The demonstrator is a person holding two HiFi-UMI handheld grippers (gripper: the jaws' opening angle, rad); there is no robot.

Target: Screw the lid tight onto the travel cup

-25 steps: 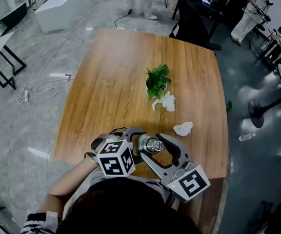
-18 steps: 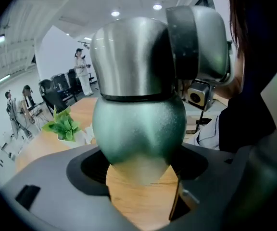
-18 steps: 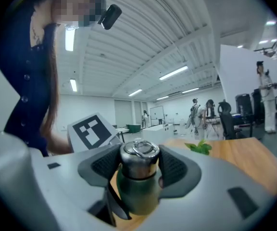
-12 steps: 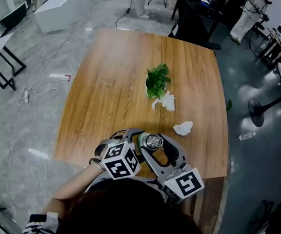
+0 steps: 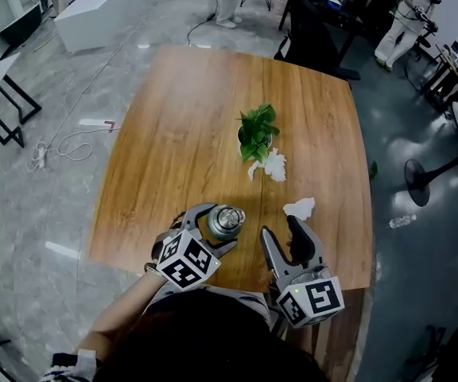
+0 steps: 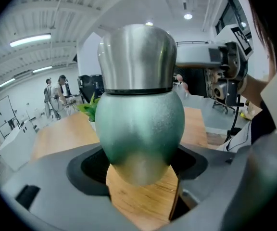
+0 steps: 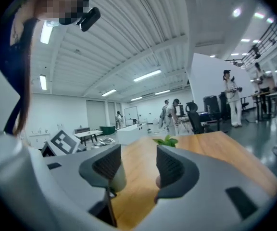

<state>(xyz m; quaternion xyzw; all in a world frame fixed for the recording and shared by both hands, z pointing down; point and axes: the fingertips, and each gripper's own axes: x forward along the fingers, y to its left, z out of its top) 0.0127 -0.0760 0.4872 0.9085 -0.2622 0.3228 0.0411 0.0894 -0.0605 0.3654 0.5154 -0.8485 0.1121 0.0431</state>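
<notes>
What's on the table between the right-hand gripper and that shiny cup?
Nothing. In the head view only a bare stretch of wooden table separates the right gripper from the travel cup.

travel cup (image 6: 141,129): matt, grainy | lid (image 6: 138,57): smooth brushed metal | table (image 5: 181,134): wood

No legible words, brands or numbers anywhere; only black-and-white square code markers on the cubes of the left gripper (image 5: 219,225) and right gripper (image 5: 283,234).

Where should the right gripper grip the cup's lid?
Grip the steel lid across its straight band above the seam, from the right, where the open right gripper stands; the domed top may slip, and the left gripper holds the green body.
</notes>
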